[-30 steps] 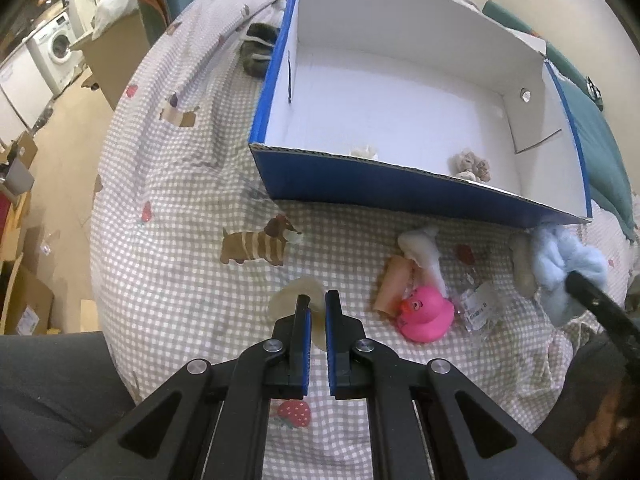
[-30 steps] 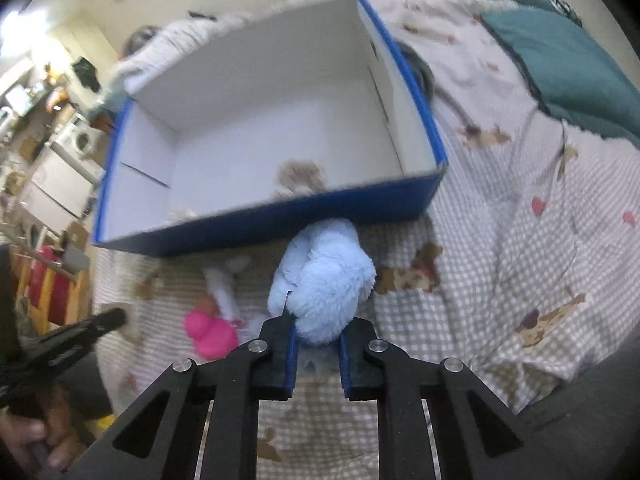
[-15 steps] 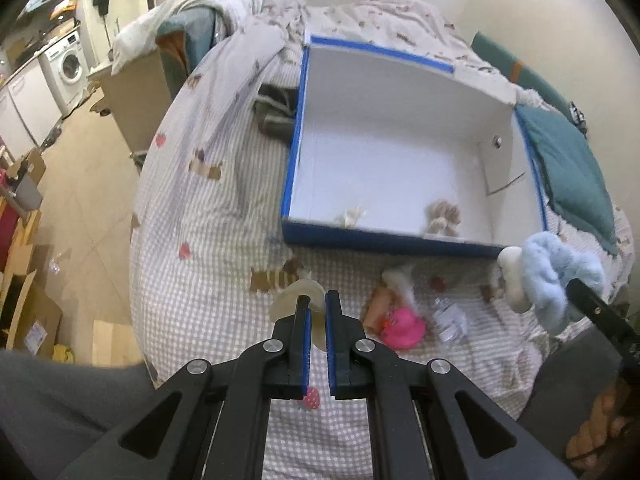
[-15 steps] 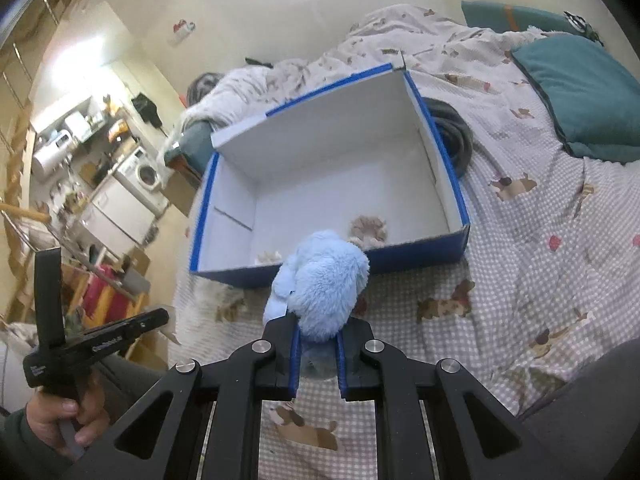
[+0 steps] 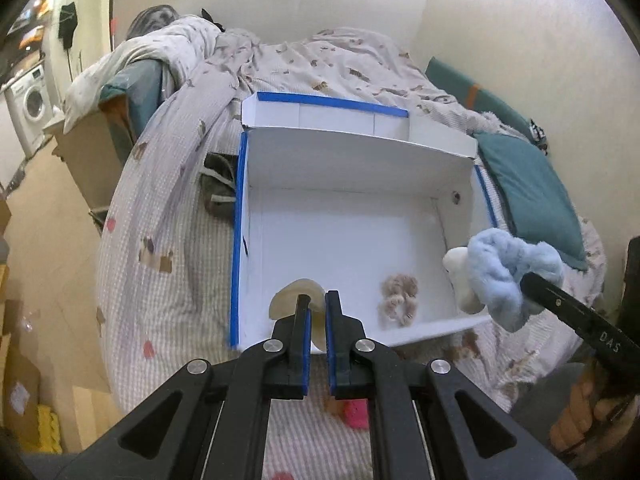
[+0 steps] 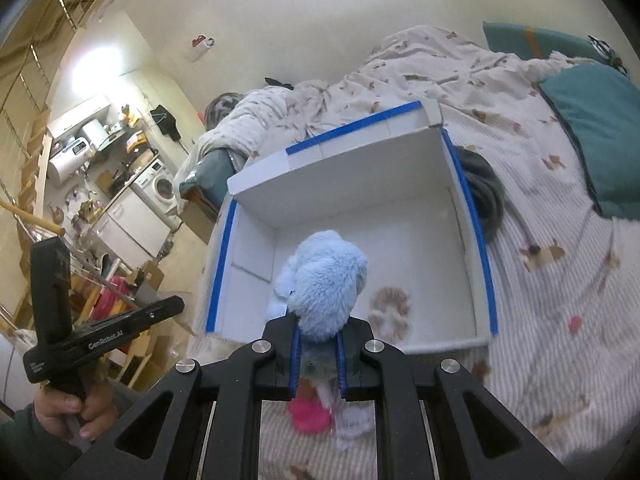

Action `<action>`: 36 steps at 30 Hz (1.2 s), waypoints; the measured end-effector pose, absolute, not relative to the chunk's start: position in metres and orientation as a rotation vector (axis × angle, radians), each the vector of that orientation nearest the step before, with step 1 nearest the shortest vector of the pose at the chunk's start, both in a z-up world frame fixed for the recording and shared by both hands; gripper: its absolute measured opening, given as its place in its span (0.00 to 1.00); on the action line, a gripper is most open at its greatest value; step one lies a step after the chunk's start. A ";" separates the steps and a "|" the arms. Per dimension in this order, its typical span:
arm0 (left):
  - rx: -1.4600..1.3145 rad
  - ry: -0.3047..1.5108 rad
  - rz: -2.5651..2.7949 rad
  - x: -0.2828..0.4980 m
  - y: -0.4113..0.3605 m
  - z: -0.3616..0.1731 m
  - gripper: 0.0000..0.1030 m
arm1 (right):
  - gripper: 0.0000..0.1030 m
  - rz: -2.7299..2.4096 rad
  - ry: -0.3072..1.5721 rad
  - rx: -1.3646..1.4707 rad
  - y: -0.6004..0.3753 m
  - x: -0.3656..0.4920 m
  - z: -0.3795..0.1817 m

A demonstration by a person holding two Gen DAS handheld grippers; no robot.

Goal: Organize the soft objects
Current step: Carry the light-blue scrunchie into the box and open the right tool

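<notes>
Fingers of the left gripper (image 5: 316,312) pressed close together, pinching a thin cream-coloured soft disc (image 5: 297,300) by its edge; disc stands up between the blue pads. Fingers of the right gripper (image 6: 318,342) clamped on a fluffy light-blue plush toy (image 6: 326,284), which bulges up and out above the pads.

Change from a second ago: both grippers have risen and tipped forward. Then the disc hung over the checked bedspread (image 5: 172,280), short of the box; now it sits in line with the near-left part of the white box floor. The blue plush, earlier low in front of the box's near wall, now hangs over the box's near-right corner in the left wrist view.

White cardboard box with blue-taped edges (image 5: 240,216) lies open on the bed, far flap raised. Inside it, a small beige curly plush (image 5: 398,294) rests near the front wall, where it lay a second ago.

Pink rubber duck (image 6: 308,414) remains on the bedspread outside the box, now mostly hidden behind the gripper bodies. Teal pillow (image 5: 528,192) to the right of the box. A hand (image 6: 72,412) grips the left tool's handle.
</notes>
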State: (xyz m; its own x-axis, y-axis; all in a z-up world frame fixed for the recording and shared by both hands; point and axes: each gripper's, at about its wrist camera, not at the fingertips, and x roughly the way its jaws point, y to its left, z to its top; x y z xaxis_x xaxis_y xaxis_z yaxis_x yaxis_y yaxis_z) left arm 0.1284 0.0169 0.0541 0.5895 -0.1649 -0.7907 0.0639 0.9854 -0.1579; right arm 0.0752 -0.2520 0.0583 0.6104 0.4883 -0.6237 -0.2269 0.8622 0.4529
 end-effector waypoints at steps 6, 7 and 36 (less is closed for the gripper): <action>-0.052 0.977 -0.119 0.163 0.000 0.031 0.06 | 0.15 0.400 0.851 0.285 -0.239 0.118 0.033; -0.037 0.982 -0.122 0.170 -0.005 0.025 0.06 | 0.15 0.395 0.858 0.262 -0.235 0.124 0.027; 0.037 0.999 -0.099 0.179 -0.025 -0.033 0.07 | 0.15 0.366 0.969 0.084 -0.200 0.132 -0.034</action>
